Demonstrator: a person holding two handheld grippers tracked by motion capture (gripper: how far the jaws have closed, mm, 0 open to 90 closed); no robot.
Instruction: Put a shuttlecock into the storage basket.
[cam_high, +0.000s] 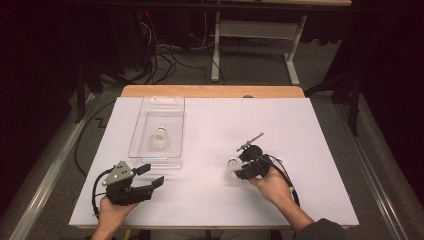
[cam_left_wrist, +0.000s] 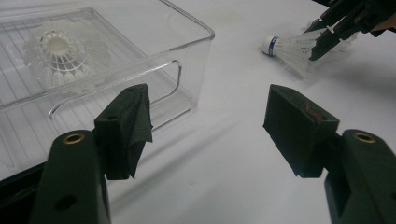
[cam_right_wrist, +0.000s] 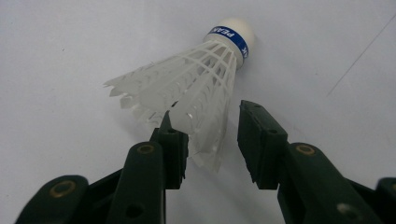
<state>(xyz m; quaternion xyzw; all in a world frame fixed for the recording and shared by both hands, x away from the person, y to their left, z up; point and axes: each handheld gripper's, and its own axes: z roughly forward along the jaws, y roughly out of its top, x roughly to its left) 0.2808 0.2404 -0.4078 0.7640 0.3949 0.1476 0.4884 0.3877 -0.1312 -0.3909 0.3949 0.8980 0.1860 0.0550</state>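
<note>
A white plastic shuttlecock (cam_high: 232, 168) (cam_right_wrist: 196, 79) with a blue band lies on its side on the white table cover. My right gripper (cam_high: 239, 169) (cam_right_wrist: 212, 140) reaches around the rim of its skirt. One pad touches the skirt and the other stands a little off it, so the jaws are open. The left gripper view shows this shuttlecock (cam_left_wrist: 292, 49) with the right gripper (cam_left_wrist: 336, 28) at its skirt. A second shuttlecock (cam_high: 159, 139) (cam_left_wrist: 58, 53) stands cork-up inside a clear plastic tray (cam_high: 135, 135) (cam_left_wrist: 205, 35). My left gripper (cam_high: 152, 175) (cam_left_wrist: 208, 121) rests open and holds nothing, just before the tray's near end.
The white cover (cam_high: 310, 140) spans a wooden table, with its edges close to both hands at the front. Table legs and cables (cam_high: 160, 60) lie on the floor beyond the far edge.
</note>
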